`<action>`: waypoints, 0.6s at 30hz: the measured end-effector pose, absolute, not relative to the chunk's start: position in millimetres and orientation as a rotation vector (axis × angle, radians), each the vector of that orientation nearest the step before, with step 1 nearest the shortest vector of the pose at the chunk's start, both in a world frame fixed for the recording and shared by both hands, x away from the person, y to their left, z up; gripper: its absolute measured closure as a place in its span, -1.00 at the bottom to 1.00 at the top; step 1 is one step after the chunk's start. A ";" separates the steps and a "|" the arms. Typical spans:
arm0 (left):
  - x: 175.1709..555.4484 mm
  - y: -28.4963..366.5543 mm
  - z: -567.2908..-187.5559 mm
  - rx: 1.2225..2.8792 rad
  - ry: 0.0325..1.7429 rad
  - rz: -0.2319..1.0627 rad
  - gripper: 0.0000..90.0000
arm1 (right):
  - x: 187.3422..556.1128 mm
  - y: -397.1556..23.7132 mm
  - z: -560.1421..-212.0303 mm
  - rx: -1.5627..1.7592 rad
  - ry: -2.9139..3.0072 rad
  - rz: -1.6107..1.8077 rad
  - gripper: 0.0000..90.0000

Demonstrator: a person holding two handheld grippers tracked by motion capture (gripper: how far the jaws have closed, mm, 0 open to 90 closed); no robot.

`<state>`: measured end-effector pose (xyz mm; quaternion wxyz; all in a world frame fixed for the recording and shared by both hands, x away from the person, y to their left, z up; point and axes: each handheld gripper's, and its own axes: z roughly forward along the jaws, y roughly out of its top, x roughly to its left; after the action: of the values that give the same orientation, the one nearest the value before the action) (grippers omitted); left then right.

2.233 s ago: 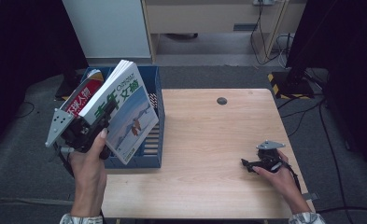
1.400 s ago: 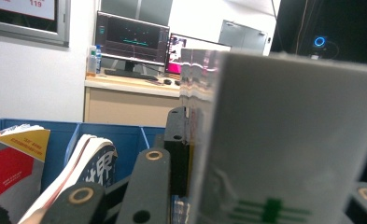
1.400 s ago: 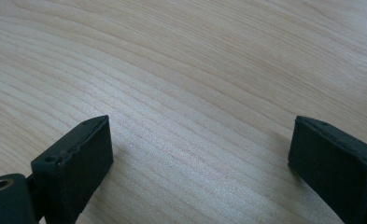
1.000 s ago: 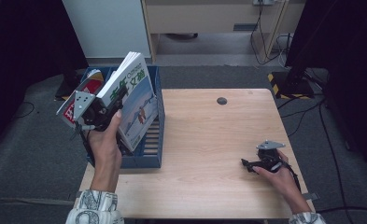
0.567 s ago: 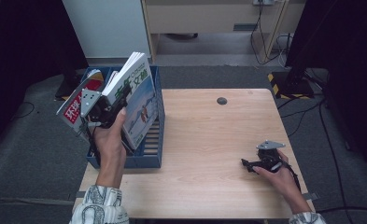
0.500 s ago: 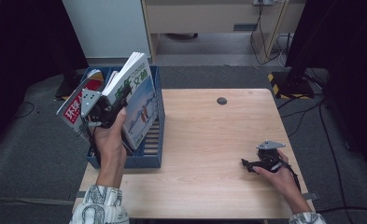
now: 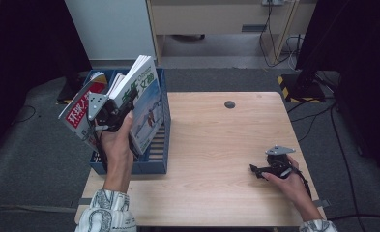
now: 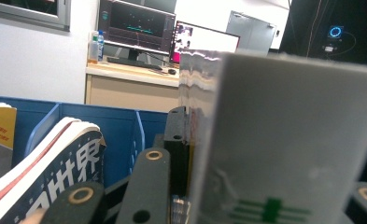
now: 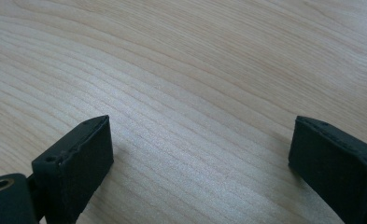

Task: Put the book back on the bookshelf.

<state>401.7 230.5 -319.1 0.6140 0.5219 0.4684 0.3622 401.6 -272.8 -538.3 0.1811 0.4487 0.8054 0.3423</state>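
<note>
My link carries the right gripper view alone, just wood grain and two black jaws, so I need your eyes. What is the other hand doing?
Observer: The left gripper is shut on a blue-and-white book, held up over the blue file bin at the table's left edge.
Operator: Anything else in that bin?
Observer: Yes, a red-covered book leans at its left side, behind the gripper.
Operator: And where on the table am I?
Observer: The right gripper rests near the front right of the wooden table, jaws open with nothing between them.
Operator: Any object near me?
Observer: Only a small dark round cap set in the tabletop at the far edge, well away from your jaws.
</note>
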 end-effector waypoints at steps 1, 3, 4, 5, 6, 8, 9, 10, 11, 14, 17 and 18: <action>401.7 230.5 -319.1 1.203 1.080 0.835 0.62 | 401.6 -272.8 -538.3 1.267 2.275 0.967 -0.85; 401.9 229.7 -320.2 1.204 1.084 0.832 0.62 | 401.6 -272.9 -538.3 1.266 2.274 0.966 -0.85; 402.1 229.4 -320.5 1.202 1.086 0.830 0.62 | 401.7 -272.9 -538.3 1.265 2.275 0.966 -0.85; 402.4 228.8 -321.6 1.204 1.090 0.828 0.62 | 401.7 -272.9 -538.3 1.265 2.275 0.966 -0.85; 402.6 228.5 -322.2 1.203 1.092 0.826 0.62 | 401.7 -272.9 -538.3 1.266 2.275 0.966 -0.85; 402.8 227.9 -323.2 1.203 1.092 0.825 0.62 | 401.6 -272.9 -538.3 1.266 2.275 0.966 -0.85; 403.1 227.4 -323.6 1.202 1.092 0.823 0.62 | 401.7 -272.9 -538.3 1.265 2.275 0.966 -0.85; 403.4 227.0 -323.9 1.204 1.091 0.822 0.62 | 401.6 -272.9 -538.3 1.265 2.275 0.966 -0.85; 403.4 227.0 -323.9 1.204 1.091 0.822 0.62 | 401.6 -272.9 -538.3 1.265 2.275 0.966 -0.85; 404.3 226.3 -326.2 1.208 1.089 0.819 0.62 | 401.6 -272.9 -538.3 1.265 2.275 0.966 -0.85; 405.7 227.3 -329.9 1.204 1.094 0.819 0.62 | 401.6 -272.9 -538.3 1.265 2.275 0.966 -0.85; 406.3 227.8 -331.3 1.204 1.094 0.818 0.62 | 401.6 -272.9 -538.3 1.265 2.275 0.967 -0.85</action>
<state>406.3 227.8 -331.3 0.6133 0.5222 0.4747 0.3547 401.6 -272.9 -538.3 0.1813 0.4481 0.8057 0.3423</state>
